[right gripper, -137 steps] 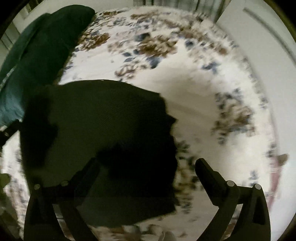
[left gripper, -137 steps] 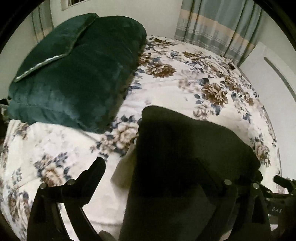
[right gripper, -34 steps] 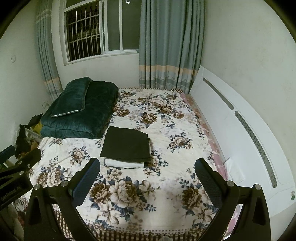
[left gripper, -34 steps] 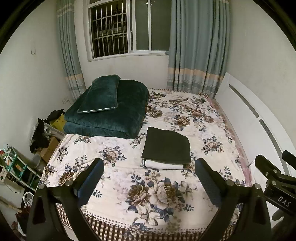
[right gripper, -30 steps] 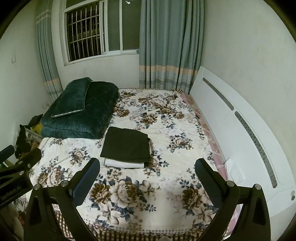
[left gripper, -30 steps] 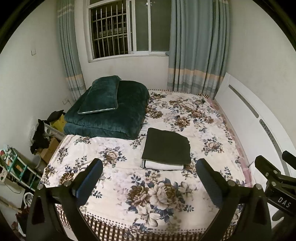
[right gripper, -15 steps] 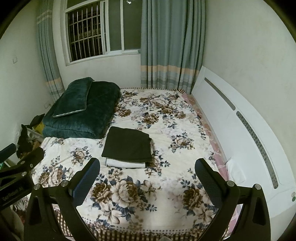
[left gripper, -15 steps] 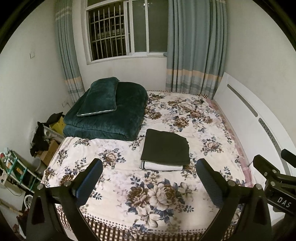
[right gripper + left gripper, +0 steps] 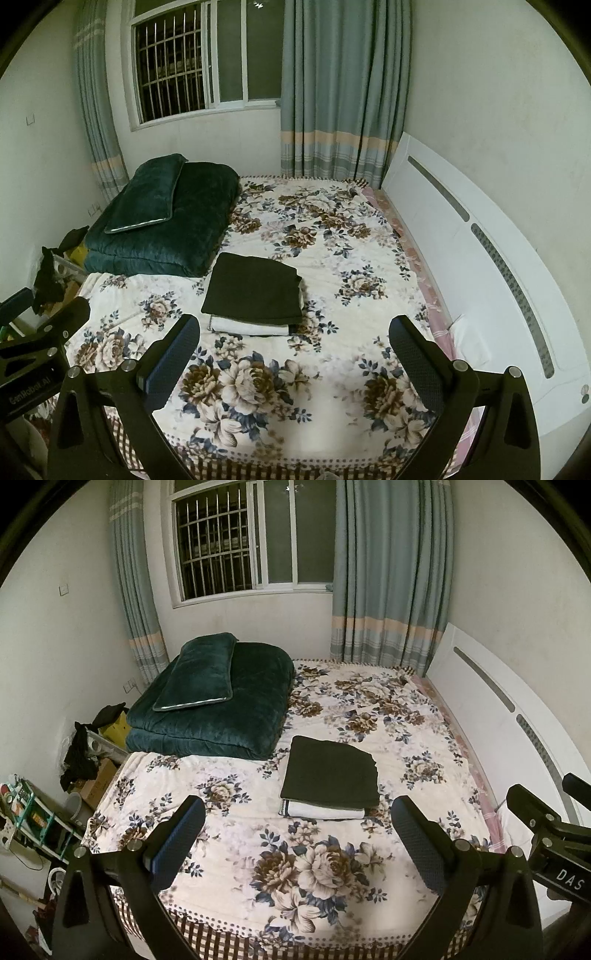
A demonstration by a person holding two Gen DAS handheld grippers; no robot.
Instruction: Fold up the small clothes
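A dark folded garment (image 9: 330, 771) (image 9: 255, 288) lies flat on top of a white folded garment (image 9: 321, 809) (image 9: 245, 326), stacked in the middle of the floral bed sheet (image 9: 280, 871) (image 9: 332, 258). My left gripper (image 9: 297, 834) is open, held well back over the foot of the bed with nothing between its fingers. My right gripper (image 9: 293, 350) is open too, equally far back and empty. The right gripper's body shows at the right edge of the left wrist view.
A folded dark green quilt (image 9: 236, 716) (image 9: 184, 218) with a green pillow (image 9: 199, 672) on it fills the bed's far left corner. A white headboard (image 9: 491, 701) (image 9: 480, 251) runs along the right side. Clutter and boxes (image 9: 85, 753) sit on the floor at left.
Over 4.6 seconds both grippers pulled far back from the dark garment, which lies stacked on the white one. In the last second the views only drifted slightly.
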